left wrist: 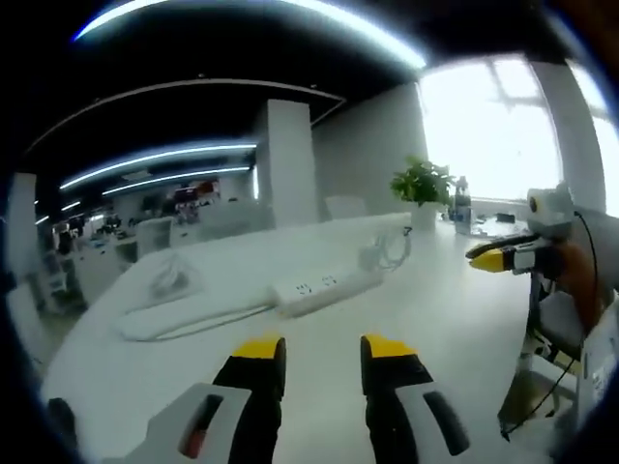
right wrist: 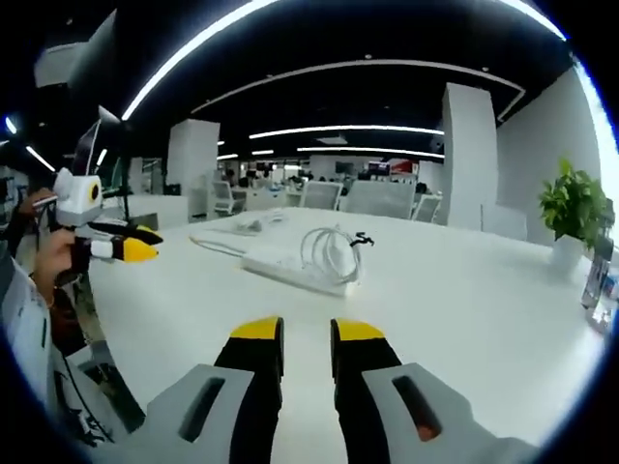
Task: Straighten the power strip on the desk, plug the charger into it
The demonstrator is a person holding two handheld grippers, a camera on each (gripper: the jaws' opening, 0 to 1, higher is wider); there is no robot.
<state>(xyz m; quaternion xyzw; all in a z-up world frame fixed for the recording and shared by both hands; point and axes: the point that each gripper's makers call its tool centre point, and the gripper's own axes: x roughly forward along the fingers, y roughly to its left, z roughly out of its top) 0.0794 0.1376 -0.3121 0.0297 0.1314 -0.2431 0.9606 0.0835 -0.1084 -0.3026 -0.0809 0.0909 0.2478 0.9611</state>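
Left hand-held gripper (left wrist: 321, 350): narrow gap, holding nothing, over the table (left wrist: 455, 319).
Strip (left wrist: 324, 288): ahead of it, well apart, long axis lying crosswise and slanted.
Charger (right wrist: 334, 253): coiled on the strip's end.
Right hand-held gripper (right wrist: 306, 331): narrow, holding nothing, similarly distant.

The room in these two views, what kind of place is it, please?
Most likely a big open-plan office. Long strip lights run across a dark ceiling, rows of office chairs and desks fill the background, and a large white desk in front carries a power strip and a potted plant.
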